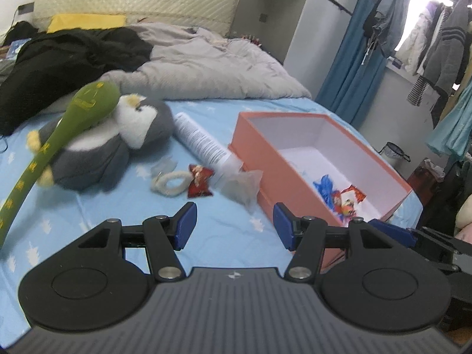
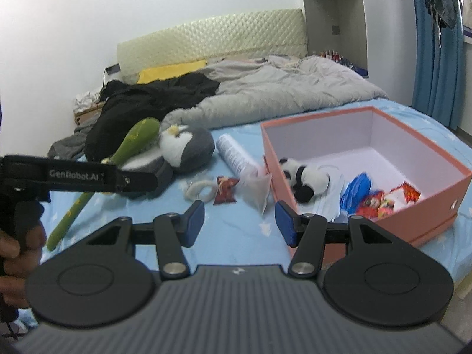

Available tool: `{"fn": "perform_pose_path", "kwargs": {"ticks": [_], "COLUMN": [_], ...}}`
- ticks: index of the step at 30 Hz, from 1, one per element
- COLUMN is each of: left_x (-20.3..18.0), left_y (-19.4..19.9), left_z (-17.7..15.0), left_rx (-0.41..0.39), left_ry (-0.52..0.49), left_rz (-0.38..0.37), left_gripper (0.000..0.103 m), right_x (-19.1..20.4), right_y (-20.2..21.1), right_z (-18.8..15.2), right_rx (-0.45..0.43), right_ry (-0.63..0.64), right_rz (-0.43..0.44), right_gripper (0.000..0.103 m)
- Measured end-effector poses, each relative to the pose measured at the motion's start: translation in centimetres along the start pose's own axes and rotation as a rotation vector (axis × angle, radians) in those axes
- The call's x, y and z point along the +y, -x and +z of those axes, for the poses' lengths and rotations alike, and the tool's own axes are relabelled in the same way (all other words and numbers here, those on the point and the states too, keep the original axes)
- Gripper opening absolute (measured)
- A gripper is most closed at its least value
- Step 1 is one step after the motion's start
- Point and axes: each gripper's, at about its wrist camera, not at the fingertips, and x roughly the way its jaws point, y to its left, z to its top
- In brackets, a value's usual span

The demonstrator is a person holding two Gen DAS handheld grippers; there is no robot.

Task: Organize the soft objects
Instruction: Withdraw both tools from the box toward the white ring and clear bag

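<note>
On the bed: blue star-print sheet (image 2: 236, 236) carries the loose soft things and a coral box (image 2: 436, 188) at 2 o'clock.
Left gripper (image 1: 234, 224): released, jaws spread wide, empty, hanging above bare sheet.
Right gripper (image 2: 239, 221): also released and empty, over the sheet just short of the box's near corner.
In the box: panda plush (image 2: 306, 177), blue item, red snack packets.
Not yet boxed: penguin plush (image 1: 118, 144) at 10 o'clock of the left gripper, well apart; green stuffed club (image 1: 88, 103) lying across it; white ring (image 1: 169, 183), red packet (image 1: 200, 181) and clear pouch (image 1: 243, 185) nearer, around 12 o'clock; white tube (image 1: 203, 141) beyond.
Step, judged: picking the next piece.
Doing it well: take the small near pieces first; pinch fabric mid-body, lift clear, lower inside the walls before letting go.
</note>
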Motion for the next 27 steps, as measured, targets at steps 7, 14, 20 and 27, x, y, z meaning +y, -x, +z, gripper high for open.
{"fn": "perform_pose_path", "kwargs": {"ticks": [7,14,20,27], "left_x": [1.3,3.2,4.6,6.9], "left_y": [-0.2,-1.8,-3.7,-6.9], "left_z": [-2.5,-3.8,-3.5,-3.2], "left_rx": [0.055,0.094,0.103,0.12], "left_ry": [0.033,0.073,0.078,0.105], "left_rz": [0.019,0.041,0.07,0.111], "left_gripper": [0.063,0.063,0.063,0.063], "right_x": [1.2,2.8,3.4,4.0], "right_y": [-0.2,-1.8,-3.7,-6.9], "right_z": [-2.5,-3.9,-4.1,-4.1], "right_rx": [0.042,0.102,0.116,0.132], "right_ry": [-0.013,0.004,0.024,0.056], "right_rz": [-0.006,0.01,0.002,-0.008], "right_gripper": [0.056,0.056,0.056,0.056]}}
